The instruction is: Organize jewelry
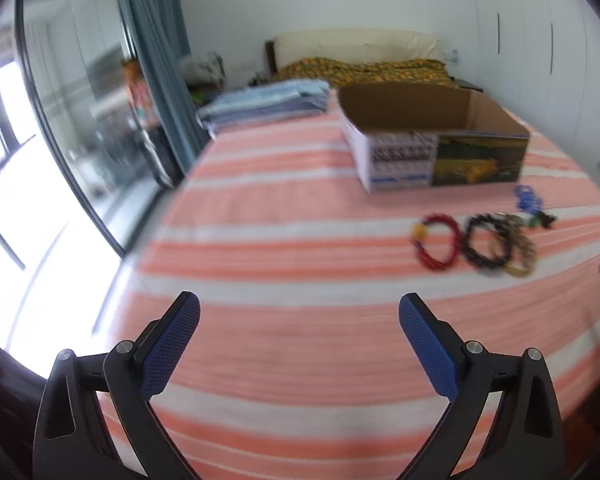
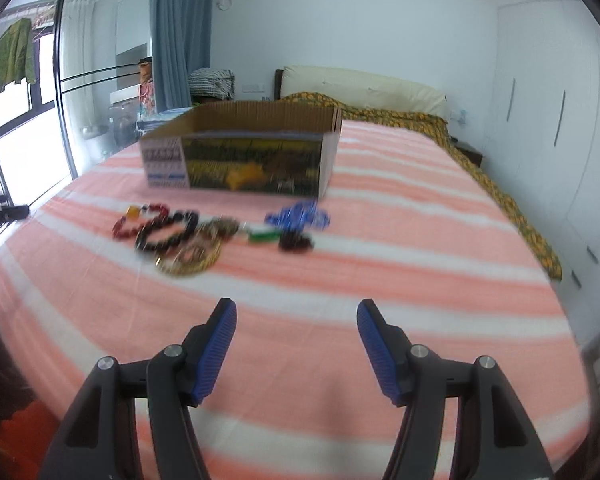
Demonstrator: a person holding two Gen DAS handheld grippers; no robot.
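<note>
Across the whole foreground: a bed [image 2: 380,240] under a sheet striped salmon and white, soft surface, slight give likely. Folded blue cloth [image 1: 268,100] stacked at the far left edge, orange patterned blanket [image 2: 400,116] toward the headboard.

Cardboard box [image 2: 240,148], open top, printed sides, sits on the sheet mid-bed. Looks like the place the pieces should go; inside not visible from the right wrist view, and bare cardboard is all that shows from the left.

Jewelry lies loose on the sheet just in front of the box, none in it yet. Left to right in the right wrist view: red bead bracelet [image 2: 140,218], dark bead bracelet [image 2: 166,232] overlapping it, gold-coloured bangle [image 2: 192,258] touching the dark beads, small green piece [image 2: 264,236], dark cluster [image 2: 296,243], blue beaded piece [image 2: 300,214] nearest the box. Motion blur is heavy, so the smaller items may be more than I have counted.

Handling, as a guess: light, bead strands limp and apt to drape or snag neighbours; bangle stiff and slick. Pinch across one strand at its free outer arc, away from the overlaps.

Left hand-held gripper [image 1: 299,316]: jaws spread wide, nothing between them. Right hand-held gripper [image 2: 297,320]: jaws apart, narrower, also empty. Both hang over bare sheet short of the jewelry.
</note>
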